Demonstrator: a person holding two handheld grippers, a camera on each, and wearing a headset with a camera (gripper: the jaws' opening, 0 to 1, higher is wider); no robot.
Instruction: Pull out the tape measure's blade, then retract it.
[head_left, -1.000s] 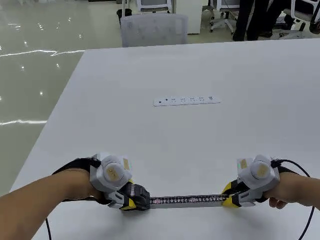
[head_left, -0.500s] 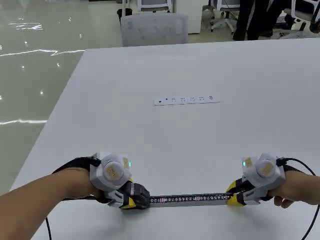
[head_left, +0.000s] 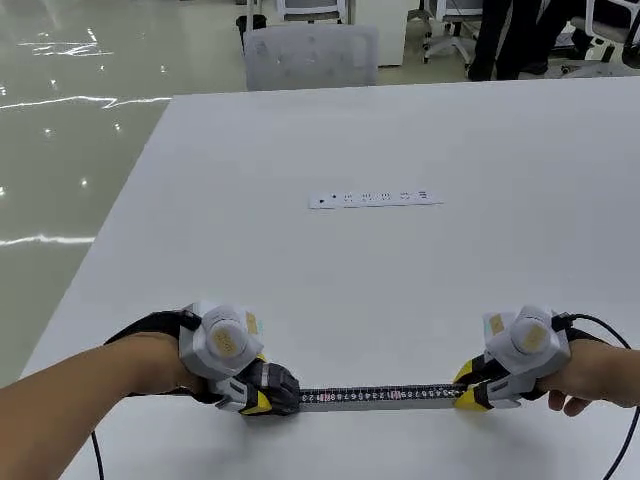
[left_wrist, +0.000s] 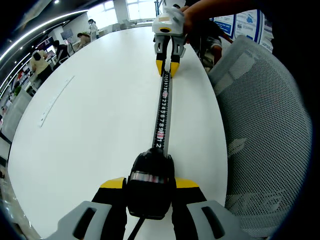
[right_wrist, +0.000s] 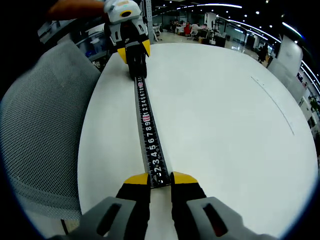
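Observation:
A black tape measure case (head_left: 274, 388) (left_wrist: 151, 182) lies at the near edge of the white table (head_left: 400, 270), and my left gripper (head_left: 255, 395) (left_wrist: 150, 184) is shut on it. Its blade (head_left: 380, 394) (left_wrist: 163, 110) (right_wrist: 148, 132) runs flat along the table to the right. My right gripper (head_left: 470, 392) (right_wrist: 160, 179) is shut on the blade's end, with its yellow fingertips (right_wrist: 136, 179) on either side of the tip. Each gripper appears at the far end of the blade in the other's view: the right gripper (left_wrist: 167, 64) and the left gripper (right_wrist: 133, 50).
A white power strip (head_left: 373, 199) lies mid-table, beyond the blade. A grey mesh chair (left_wrist: 265, 130) (right_wrist: 40, 125) stands by the near table edge and another chair (head_left: 311, 55) at the far edge. People stand at the far right (head_left: 505, 35).
The right gripper has moved a little further right, drawing out slightly more blade. The left gripper and the case have stayed in place.

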